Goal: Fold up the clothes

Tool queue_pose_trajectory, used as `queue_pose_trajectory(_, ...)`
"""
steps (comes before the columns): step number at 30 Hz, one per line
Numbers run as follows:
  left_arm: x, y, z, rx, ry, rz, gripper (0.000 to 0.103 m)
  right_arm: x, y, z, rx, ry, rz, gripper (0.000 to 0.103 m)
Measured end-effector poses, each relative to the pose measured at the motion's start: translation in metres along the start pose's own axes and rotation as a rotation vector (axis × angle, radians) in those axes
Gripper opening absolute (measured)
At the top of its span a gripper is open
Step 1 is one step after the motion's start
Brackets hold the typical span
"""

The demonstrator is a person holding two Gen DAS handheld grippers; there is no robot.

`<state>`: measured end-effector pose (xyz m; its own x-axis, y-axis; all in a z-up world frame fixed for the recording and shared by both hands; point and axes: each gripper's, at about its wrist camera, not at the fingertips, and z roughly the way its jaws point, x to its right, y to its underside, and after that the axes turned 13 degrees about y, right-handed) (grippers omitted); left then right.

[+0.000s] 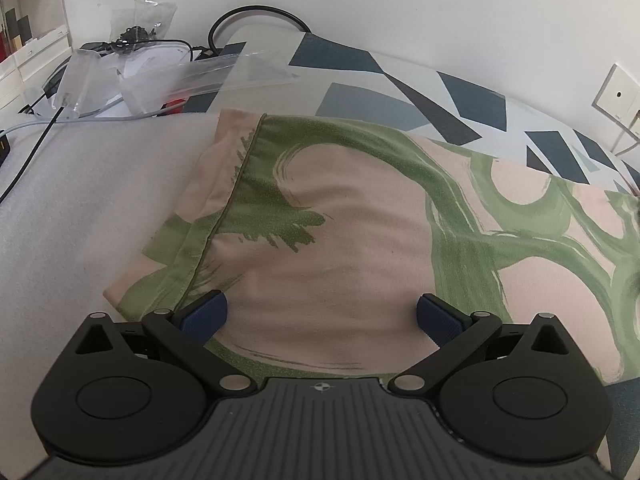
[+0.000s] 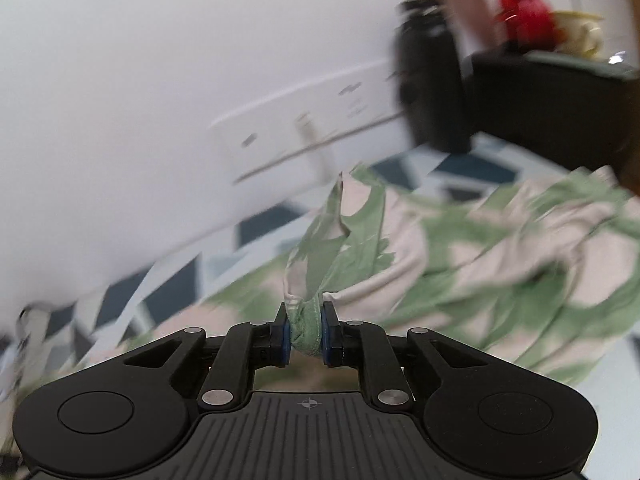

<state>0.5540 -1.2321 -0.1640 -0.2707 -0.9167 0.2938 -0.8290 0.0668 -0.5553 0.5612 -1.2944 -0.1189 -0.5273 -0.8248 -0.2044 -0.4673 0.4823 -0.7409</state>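
Left gripper (image 1: 322, 316) angled steeply down, jaws spread wide, blue pads (image 1: 204, 316) well apart with nothing pinched between them. Right gripper (image 2: 307, 334) tilted down more shallowly, jaws nearly together, pads clamped on a bunched fold of cloth (image 2: 306, 332). Right view motion-blurred.

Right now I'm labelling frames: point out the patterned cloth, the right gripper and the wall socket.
patterned cloth (image 1: 360, 240): left wrist view, flat pink middle.
right gripper (image 2: 306, 334): right wrist view, between its fingers, on the pinched fold.
wall socket (image 2: 304, 136): right wrist view, white faceplate centre.
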Motion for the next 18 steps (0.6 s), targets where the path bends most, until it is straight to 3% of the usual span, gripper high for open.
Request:
queue_pose_trajectory(7, -0.001, 0.003, -0.003, -0.012, 0.032, 0.041, 0.103, -0.051, 0.025, -0.011, -0.053, -0.155, -0.073, 0.012)
queue_pose_trajectory(11, -0.002, 0.002, -0.006, -0.017, 0.039, 0.043, 0.103, -0.087, 0.033, -0.024, -0.061, -0.343, -0.175, 0.012)
queue_pose_trajectory(13, -0.002, 0.0, -0.008, -0.021, 0.04, 0.043, 0.103, -0.106, 0.043, -0.021, -0.114, -0.4, -0.247, 0.013)
queue_pose_trajectory(14, -0.002, -0.002, -0.011, -0.016, 0.041, 0.045, 0.103, -0.115, 0.047, -0.018, -0.147, -0.419, -0.281, 0.015)
queue_pose_trajectory(16, -0.002, -0.004, -0.019, 0.005, 0.057, 0.042, 0.103, -0.126, 0.058, -0.013, -0.195, -0.415, -0.336, 0.034)
queue_pose_trajectory(18, -0.002, -0.009, -0.027, 0.02, 0.082, 0.03, 0.103, -0.127, 0.063, -0.014, -0.199, -0.379, -0.368, 0.046)
